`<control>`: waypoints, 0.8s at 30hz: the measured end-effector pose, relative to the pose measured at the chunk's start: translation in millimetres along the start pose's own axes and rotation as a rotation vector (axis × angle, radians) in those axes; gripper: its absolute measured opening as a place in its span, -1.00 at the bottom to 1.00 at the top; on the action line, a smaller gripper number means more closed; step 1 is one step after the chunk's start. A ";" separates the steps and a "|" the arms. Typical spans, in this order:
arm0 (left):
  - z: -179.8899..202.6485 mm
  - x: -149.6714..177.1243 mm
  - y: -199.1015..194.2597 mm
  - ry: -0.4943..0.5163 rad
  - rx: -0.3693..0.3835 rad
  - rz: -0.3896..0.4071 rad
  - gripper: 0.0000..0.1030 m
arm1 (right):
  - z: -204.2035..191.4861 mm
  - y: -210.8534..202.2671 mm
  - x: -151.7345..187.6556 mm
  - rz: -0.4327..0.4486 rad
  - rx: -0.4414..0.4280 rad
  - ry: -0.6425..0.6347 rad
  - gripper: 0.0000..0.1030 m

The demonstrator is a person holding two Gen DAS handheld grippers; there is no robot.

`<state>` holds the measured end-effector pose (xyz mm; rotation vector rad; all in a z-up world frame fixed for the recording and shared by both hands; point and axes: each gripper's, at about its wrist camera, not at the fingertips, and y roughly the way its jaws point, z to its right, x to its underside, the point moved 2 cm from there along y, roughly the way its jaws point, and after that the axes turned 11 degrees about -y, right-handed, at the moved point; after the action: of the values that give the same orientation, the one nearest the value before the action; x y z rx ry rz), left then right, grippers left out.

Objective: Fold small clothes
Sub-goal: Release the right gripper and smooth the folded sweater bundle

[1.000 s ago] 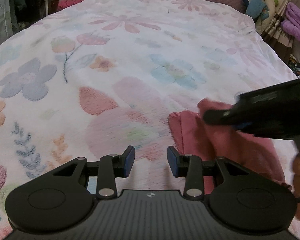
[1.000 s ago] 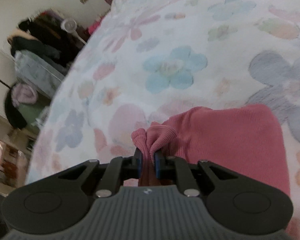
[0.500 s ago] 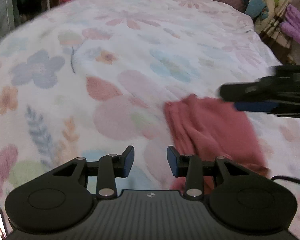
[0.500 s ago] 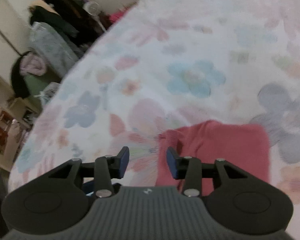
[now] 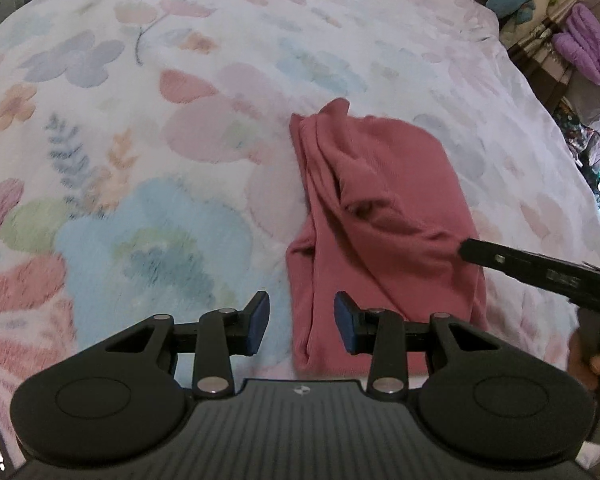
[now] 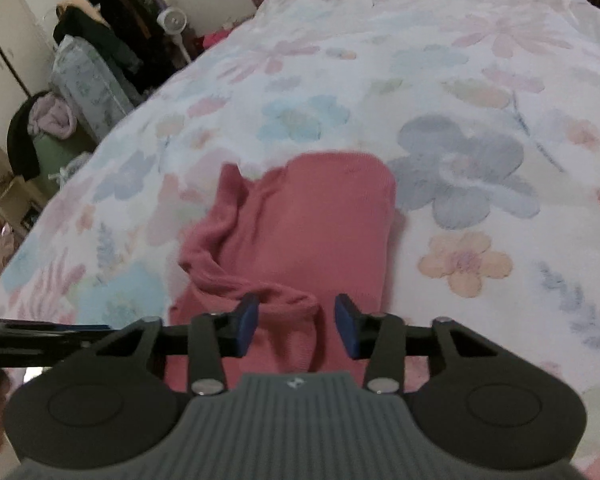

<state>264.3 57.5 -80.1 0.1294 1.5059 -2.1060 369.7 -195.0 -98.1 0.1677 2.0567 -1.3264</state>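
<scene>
Right wrist: right gripper [image 6: 296, 326] jaws just closing, not yet pinching the cloth [image 6: 320, 216] fold between them; left gripper [image 5: 302, 322] spread, empty.

The garment [image 5: 384, 216] is plain rose pink. The bedspread [image 5: 180, 80] is white with pastel flowers. Gripper pads [image 6: 345, 332] are blue.
</scene>
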 end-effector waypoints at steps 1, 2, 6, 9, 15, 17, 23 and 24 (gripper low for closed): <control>-0.2 1.7 -2.2 0.003 -0.001 0.001 -0.14 | 0.8 5.8 0.7 -0.007 -0.012 -0.004 -0.47; -0.5 2.4 -4.3 0.006 -0.003 0.004 -0.14 | 1.9 10.2 1.1 -0.011 -0.027 -0.003 -0.58; -4.8 3.2 -9.1 -0.006 -0.006 0.014 -0.14 | -8.7 1.8 1.3 0.028 -0.100 -0.020 -0.91; -11.0 1.4 -9.7 -0.026 -0.018 0.019 -0.14 | -40.1 -15.8 2.0 0.033 -0.161 -0.134 -0.92; -11.7 5.7 -8.9 -0.024 -0.021 0.017 -0.14 | -96.6 -1.6 21.1 -0.034 -0.255 -0.277 -0.92; -11.7 7.5 -7.9 -0.017 -0.012 0.016 -0.14 | -104.8 13.9 30.5 -0.064 -0.271 -0.277 -0.92; -12.6 8.9 3.5 -0.021 0.009 0.013 -0.13 | -106.1 42.3 48.8 -0.101 -0.291 -0.231 -0.73; -11.9 8.5 5.2 -0.021 0.016 0.016 -0.09 | -103.8 40.0 49.1 -0.099 -0.308 -0.217 -0.70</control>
<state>256.8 63.9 -92.1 0.1242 1.4716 -2.1006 301.5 -100.1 -131.5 -0.2083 2.0705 -1.0164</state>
